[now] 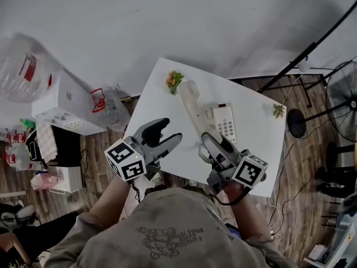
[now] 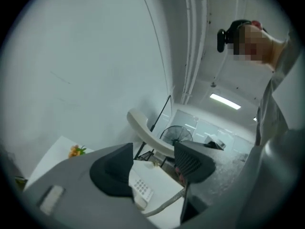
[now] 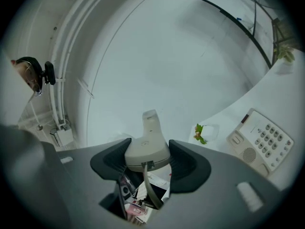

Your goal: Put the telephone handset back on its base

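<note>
Aloft, clamps right gripper (image 1: 218, 149) on handset (image 1: 192, 102) near end, long axis running far-left, base (image 1: 226, 121) beneath, just right; left gripper (image 1: 170, 130) agape, empty.

Near end of the handset (image 1: 191, 106) is buried between the right gripper (image 1: 214, 146) pads, so head view can't show the contact. In left gripper view the phone base (image 2: 142, 187) sits half hidden behind a left gripper (image 2: 153, 165) jaw, its key labels too small to read. Below the right gripper, clutter (image 3: 138, 199): unidentifiable.
</note>
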Demonstrator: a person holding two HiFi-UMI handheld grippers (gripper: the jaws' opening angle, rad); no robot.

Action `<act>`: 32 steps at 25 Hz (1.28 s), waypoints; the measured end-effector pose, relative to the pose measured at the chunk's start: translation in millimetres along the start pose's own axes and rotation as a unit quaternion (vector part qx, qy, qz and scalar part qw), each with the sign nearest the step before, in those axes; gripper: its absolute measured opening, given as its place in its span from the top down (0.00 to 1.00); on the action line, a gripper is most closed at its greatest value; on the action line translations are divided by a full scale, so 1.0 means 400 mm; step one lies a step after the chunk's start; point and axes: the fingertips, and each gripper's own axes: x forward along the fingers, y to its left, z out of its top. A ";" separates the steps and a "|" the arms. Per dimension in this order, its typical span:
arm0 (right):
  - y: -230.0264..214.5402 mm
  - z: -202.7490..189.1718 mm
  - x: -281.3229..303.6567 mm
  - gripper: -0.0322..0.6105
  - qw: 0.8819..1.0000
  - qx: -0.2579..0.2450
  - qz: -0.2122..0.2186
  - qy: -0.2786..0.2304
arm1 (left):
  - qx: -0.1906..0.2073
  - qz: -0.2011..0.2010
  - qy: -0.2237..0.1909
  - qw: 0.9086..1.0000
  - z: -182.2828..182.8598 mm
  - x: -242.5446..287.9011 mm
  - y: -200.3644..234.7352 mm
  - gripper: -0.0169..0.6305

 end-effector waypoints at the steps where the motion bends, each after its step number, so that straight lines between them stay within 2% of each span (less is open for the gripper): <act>1: 0.013 0.004 -0.005 0.52 1.000 -0.002 0.012 -0.002 | -0.009 -0.025 -0.009 1.000 0.015 0.015 -0.018 0.56; 4: 0.059 0.018 -0.019 0.52 0.998 -0.018 0.056 -0.008 | -0.042 -0.096 -0.034 0.994 0.047 0.046 -0.062 0.52; 8: 0.108 0.029 -0.037 0.52 0.993 -0.039 0.112 -0.013 | -0.077 -0.172 -0.067 0.980 0.085 0.058 -0.118 0.50; 11: 0.142 0.027 -0.043 0.52 0.985 -0.030 0.170 -0.006 | -0.091 -0.213 -0.096 0.968 0.122 0.055 -0.150 0.50; 14: 0.170 0.013 -0.045 0.52 0.978 -0.030 0.208 0.008 | -0.079 -0.235 -0.107 0.963 0.140 0.051 -0.180 0.50; 16: 0.182 0.001 -0.042 0.52 0.975 -0.030 0.221 0.019 | -0.070 -0.239 -0.108 0.962 0.146 0.050 -0.196 0.51; 18: 0.187 -0.004 -0.037 0.52 0.972 -0.018 0.234 0.025 | -0.074 -0.233 -0.118 0.962 0.155 0.048 -0.198 0.61; 23: 0.173 -0.007 -0.030 0.51 0.965 0.024 0.258 0.025 | -0.089 -0.207 -0.132 0.965 0.160 0.048 -0.191 0.64; 25: 0.161 -0.011 -0.025 0.51 0.970 0.015 0.243 0.024 | -0.097 -0.193 -0.131 0.968 0.160 0.047 -0.184 0.65; 28: 0.136 -0.014 -0.023 0.41 0.978 -0.012 0.207 0.030 | -0.106 -0.172 -0.126 0.971 0.155 0.053 -0.178 0.65; 32: 0.101 -0.006 -0.032 0.35 0.986 -0.051 0.153 0.031 | -0.135 -0.133 -0.122 0.974 0.138 0.064 -0.155 0.66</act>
